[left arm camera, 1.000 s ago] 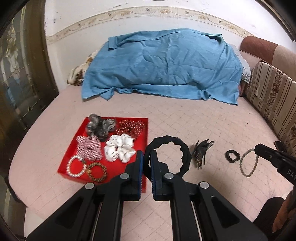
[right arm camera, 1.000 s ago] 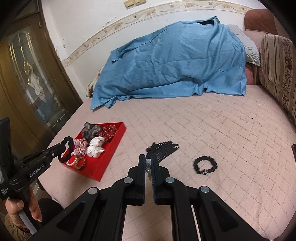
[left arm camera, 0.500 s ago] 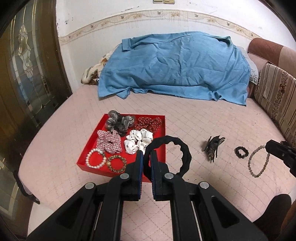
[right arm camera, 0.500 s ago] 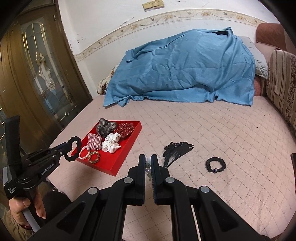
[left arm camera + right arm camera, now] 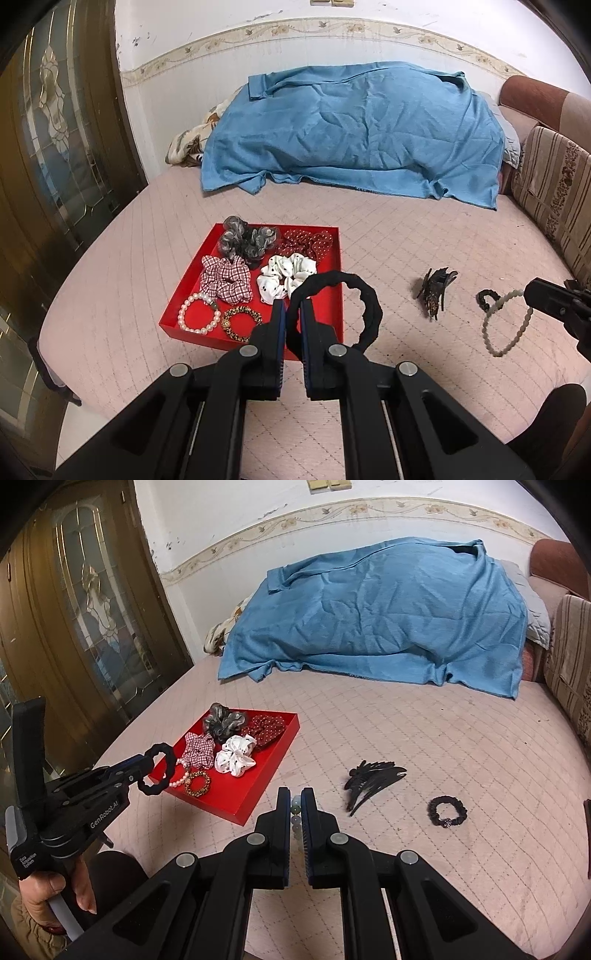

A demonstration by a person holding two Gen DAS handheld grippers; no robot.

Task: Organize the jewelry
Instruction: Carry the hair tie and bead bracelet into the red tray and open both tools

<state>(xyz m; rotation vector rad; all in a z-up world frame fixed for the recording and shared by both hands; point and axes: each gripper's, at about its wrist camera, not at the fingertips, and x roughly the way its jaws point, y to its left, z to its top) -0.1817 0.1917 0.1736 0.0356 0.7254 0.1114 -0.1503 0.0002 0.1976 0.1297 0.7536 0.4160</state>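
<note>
Left wrist view first: the left gripper (image 5: 291,314) is clamped tight on a black twisted hair band (image 5: 364,308), the loop standing up off the fingers and hanging over the near right corner of the red tray (image 5: 338,284); that tray sits on the pink quilted bed (image 5: 388,240) and everything else can be placed from it. Inside the tray, a grey scrunchie (image 5: 245,240) at the far left, a dark red dotted scrunchie (image 5: 312,242) at the far right, a red checked scrunchie (image 5: 225,278) and a white spotted scrunchie (image 5: 286,277) in the middle row, a pearl bracelet (image 5: 197,314) and a leopard-print bracelet (image 5: 240,321) along the near edge. Right of the tray, out on the quilt, lies a dark claw clip (image 5: 436,291); further right again a small black beaded bracelet (image 5: 487,299); and beyond that the right gripper (image 5: 532,291) holds a pale green bead bracelet (image 5: 508,325), the strand dangling in a loop clear of the tray. Over to the right wrist view: the fingers are pinched together on those pale beads (image 5: 295,812), just past the tray's near corner; a hand (image 5: 48,897) at the lower left grips the handle of the other tool; a blue blanket (image 5: 388,616) is heaped well behind the tray, against the wall.
</note>
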